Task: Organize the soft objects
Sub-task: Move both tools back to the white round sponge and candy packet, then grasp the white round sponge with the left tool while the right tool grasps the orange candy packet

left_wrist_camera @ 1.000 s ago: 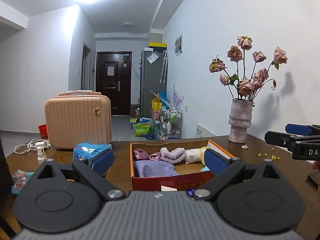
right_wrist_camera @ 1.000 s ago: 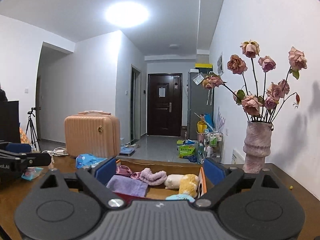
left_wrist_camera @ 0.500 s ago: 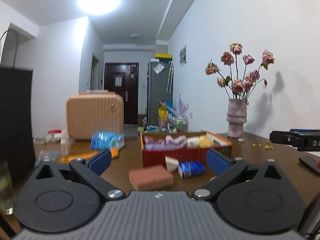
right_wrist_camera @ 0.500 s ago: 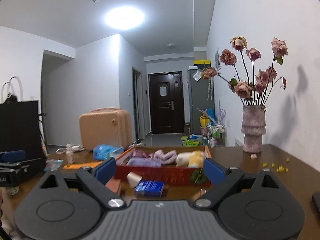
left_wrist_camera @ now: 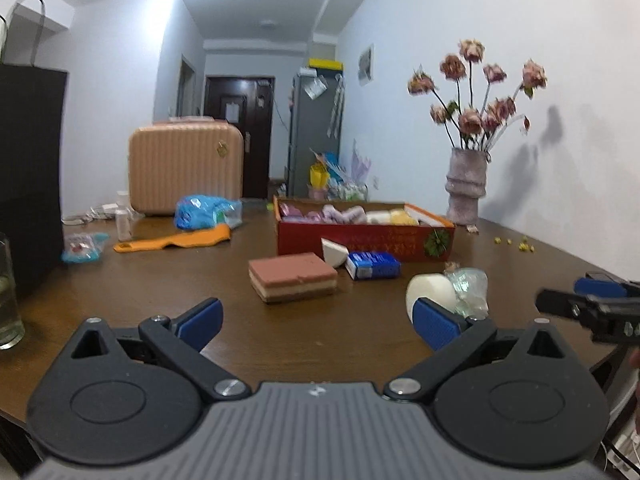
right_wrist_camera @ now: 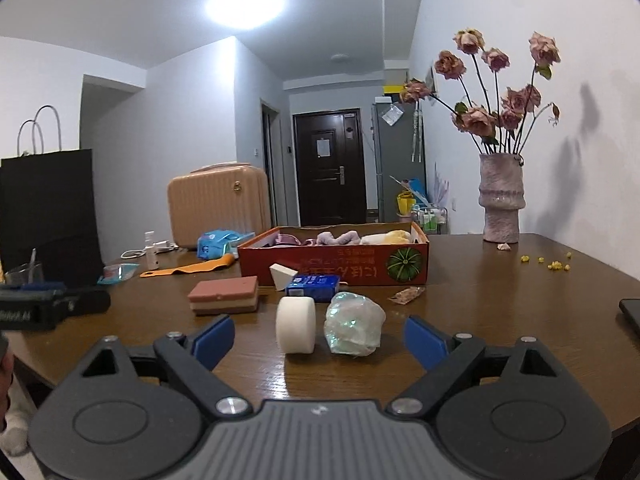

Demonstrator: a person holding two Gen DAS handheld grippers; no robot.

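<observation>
A red cardboard box [left_wrist_camera: 364, 238] [right_wrist_camera: 332, 266] on the brown table holds purple, white and yellow soft things. In front of it lie a layered brown sponge block [left_wrist_camera: 292, 276] [right_wrist_camera: 225, 294], a white wedge sponge [right_wrist_camera: 282, 276], a blue packet [left_wrist_camera: 373, 265] [right_wrist_camera: 314, 286], a white round sponge [right_wrist_camera: 296, 330] [left_wrist_camera: 430, 298] and a clear crumpled bag [right_wrist_camera: 354, 330]. My left gripper [left_wrist_camera: 318, 322] is open and empty, low over the table before the block. My right gripper [right_wrist_camera: 318, 340] is open and empty; the round sponge and bag lie between its fingers, just ahead.
A vase of dried roses [right_wrist_camera: 502, 196] stands at the back right. A peach suitcase [left_wrist_camera: 186, 172], a blue wipes pack [left_wrist_camera: 206, 210], an orange strap [left_wrist_camera: 176, 240] and a small bottle [left_wrist_camera: 123, 220] lie back left. A black paper bag [right_wrist_camera: 48, 212] and a glass [left_wrist_camera: 8, 300] stand at the left.
Both grippers have drawn back from the box and dropped lower toward the near table edge. The sponges, packet and bag in front of the box have come into view.
</observation>
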